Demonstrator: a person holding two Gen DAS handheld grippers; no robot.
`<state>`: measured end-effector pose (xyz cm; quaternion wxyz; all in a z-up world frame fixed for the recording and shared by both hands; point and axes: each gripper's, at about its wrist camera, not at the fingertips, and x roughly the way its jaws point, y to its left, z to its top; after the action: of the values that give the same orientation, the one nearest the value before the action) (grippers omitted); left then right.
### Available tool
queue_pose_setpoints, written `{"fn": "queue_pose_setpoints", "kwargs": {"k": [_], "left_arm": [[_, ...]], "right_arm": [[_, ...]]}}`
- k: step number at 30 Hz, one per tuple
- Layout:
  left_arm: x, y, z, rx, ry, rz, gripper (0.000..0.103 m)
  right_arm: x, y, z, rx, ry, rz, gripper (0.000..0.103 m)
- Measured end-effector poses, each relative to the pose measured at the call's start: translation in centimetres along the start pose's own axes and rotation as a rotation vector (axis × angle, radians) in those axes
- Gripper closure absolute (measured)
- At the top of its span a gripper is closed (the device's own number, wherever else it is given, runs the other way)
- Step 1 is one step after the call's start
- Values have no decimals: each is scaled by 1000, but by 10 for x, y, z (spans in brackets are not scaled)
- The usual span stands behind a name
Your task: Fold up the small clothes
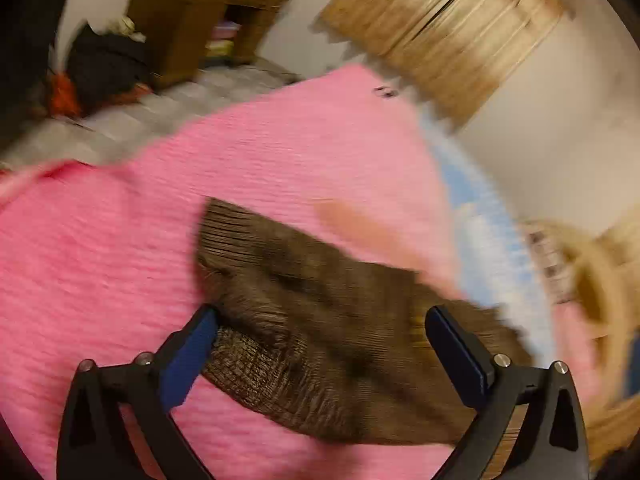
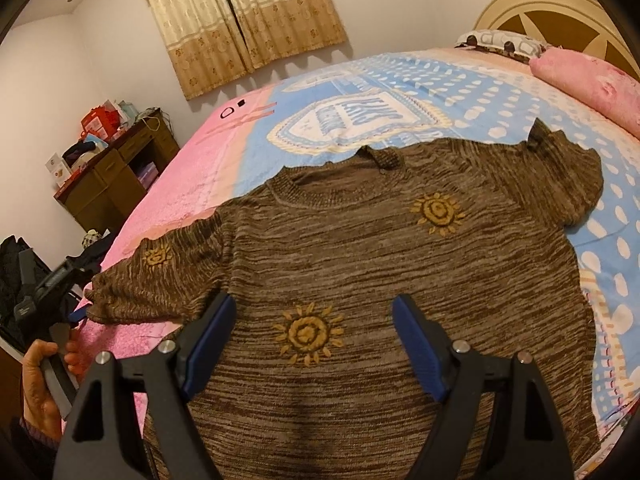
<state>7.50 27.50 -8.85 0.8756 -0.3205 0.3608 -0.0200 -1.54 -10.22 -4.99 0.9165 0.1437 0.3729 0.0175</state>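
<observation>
While the brown sweater (image 2: 360, 264) lies spread flat on the bed (image 2: 500, 104), the right tongs (image 2: 314, 344) hover spread wide over its lower front, with a yellow sun motif (image 2: 308, 332) between their blue pads and nothing gripped. Out past their left side, the left tongs (image 1: 320, 344) also stand agape, one sleeve (image 1: 320, 320) lying between their fingers on the pink sheet (image 1: 120, 260); that view is blurred. Far beyond the right tongs hang beige curtains (image 2: 240, 20), and a wooden desk (image 2: 116, 176) stands off to their left
</observation>
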Motion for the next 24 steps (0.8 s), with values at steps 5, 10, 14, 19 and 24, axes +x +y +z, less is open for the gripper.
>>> {"fn": "queue_pose_setpoints", "kwargs": {"k": [5, 10, 14, 19, 24], "left_arm": [[4, 10, -13, -13, -5, 14, 73], [-16, 13, -12, -62, -45, 2, 84], [-43, -17, -1, -17, -86, -65, 85], [-67, -68, 7, 137, -161, -107, 85], [-66, -95, 3, 217, -164, -171, 85]], "right_arm": [[4, 2, -2, 9, 29, 12, 20], [-3, 2, 0, -2, 3, 1, 20], [-1, -2, 5, 15, 8, -2, 20], [11, 1, 21, 1, 5, 31, 30], [65, 15, 41, 4, 154, 139, 83]]}}
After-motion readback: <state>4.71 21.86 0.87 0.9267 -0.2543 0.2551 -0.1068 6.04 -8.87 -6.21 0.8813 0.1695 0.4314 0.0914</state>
